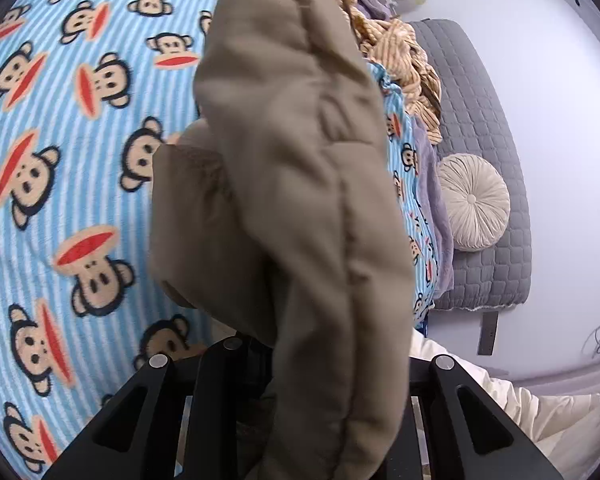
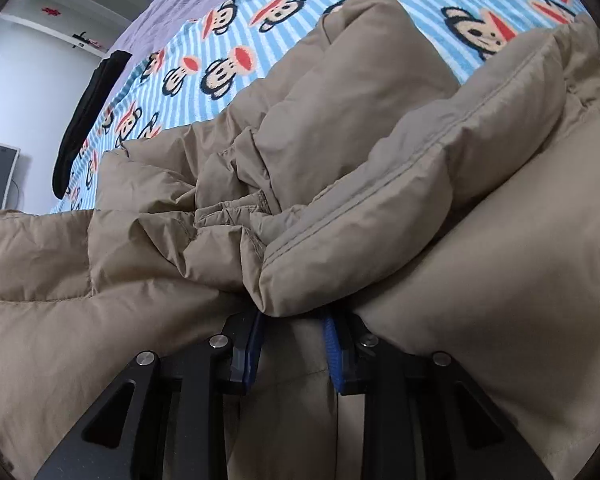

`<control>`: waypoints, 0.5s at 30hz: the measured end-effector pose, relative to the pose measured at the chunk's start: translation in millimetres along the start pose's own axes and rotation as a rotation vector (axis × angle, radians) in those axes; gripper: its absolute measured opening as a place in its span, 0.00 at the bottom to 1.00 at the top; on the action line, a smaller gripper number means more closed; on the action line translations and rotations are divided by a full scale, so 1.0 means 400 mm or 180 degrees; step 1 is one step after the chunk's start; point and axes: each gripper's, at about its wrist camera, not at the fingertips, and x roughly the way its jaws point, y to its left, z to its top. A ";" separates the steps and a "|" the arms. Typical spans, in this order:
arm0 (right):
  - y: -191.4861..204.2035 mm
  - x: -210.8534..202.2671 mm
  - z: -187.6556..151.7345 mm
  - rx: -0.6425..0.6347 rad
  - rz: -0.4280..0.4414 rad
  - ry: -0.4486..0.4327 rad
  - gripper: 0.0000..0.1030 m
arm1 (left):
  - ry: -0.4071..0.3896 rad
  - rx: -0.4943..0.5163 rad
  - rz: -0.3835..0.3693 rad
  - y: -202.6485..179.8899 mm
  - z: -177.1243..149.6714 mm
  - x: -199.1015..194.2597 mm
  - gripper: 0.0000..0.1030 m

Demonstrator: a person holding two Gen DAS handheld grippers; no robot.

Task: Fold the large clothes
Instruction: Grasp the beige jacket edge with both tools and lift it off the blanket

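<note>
Both tongs grip one tan puffer jacket [image 2: 300,208] over a bed spread with a blue striped monkey-print blanket [image 1: 80,160]. From the left wrist view, the left tongs [image 1: 300,368] are clamped on a bunched fold of the jacket, lifted above the blanket so it fills the middle of the view. The right tongs [image 2: 294,344], blue pads [image 2: 332,344] showing, pinch a padded edge low down, while the rest of the jacket lies crumpled on the blanket. A round cream cushion [image 1: 474,202] rests against the grey headboard [image 1: 480,128].
</note>
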 end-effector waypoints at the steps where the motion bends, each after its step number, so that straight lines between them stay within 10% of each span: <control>1: -0.007 0.004 0.002 0.0016 0.0044 0.0015 0.28 | 0.0030 0.0054 0.0025 -0.041 0.005 0.020 0.23; 15: -0.170 -0.191 -0.028 0.0403 0.0622 0.0030 0.40 | 0.0474 0.0487 0.0390 -0.318 0.026 0.243 0.34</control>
